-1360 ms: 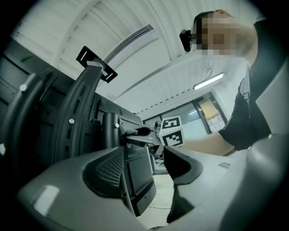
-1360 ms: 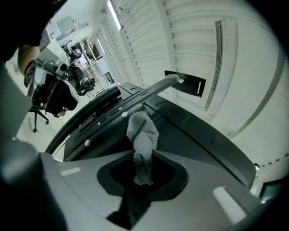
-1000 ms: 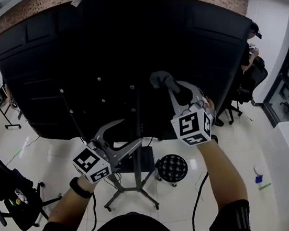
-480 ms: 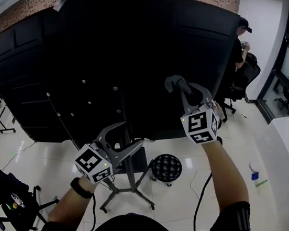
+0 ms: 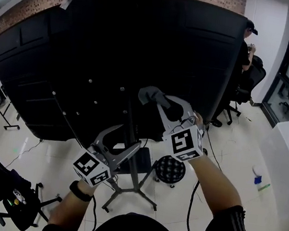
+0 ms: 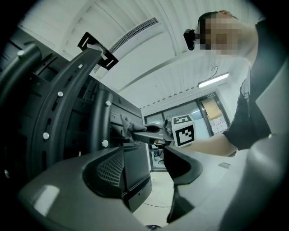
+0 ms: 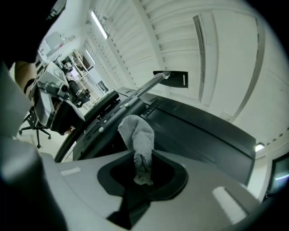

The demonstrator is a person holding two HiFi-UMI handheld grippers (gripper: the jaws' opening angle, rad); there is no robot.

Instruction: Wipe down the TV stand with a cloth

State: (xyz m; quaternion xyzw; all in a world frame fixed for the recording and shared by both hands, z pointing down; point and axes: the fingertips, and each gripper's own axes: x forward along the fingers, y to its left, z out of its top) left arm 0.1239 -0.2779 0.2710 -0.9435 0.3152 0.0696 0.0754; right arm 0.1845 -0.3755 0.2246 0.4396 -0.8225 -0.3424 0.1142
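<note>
Right hand-held gripper [image 7: 142,168] is clamped on the grey cloth [image 7: 137,133], high beside the TV stand pole [image 5: 136,172]. Left hand-held gripper [image 6: 145,168] is wide apart, gripping nothing, lower beside that pole.

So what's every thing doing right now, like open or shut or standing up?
right gripper: shut on the cloth
cloth: bunched up, pinched at one end
left gripper: open, nothing in it
TV: upright, back side facing us
TV stand: standing on the floor
</note>
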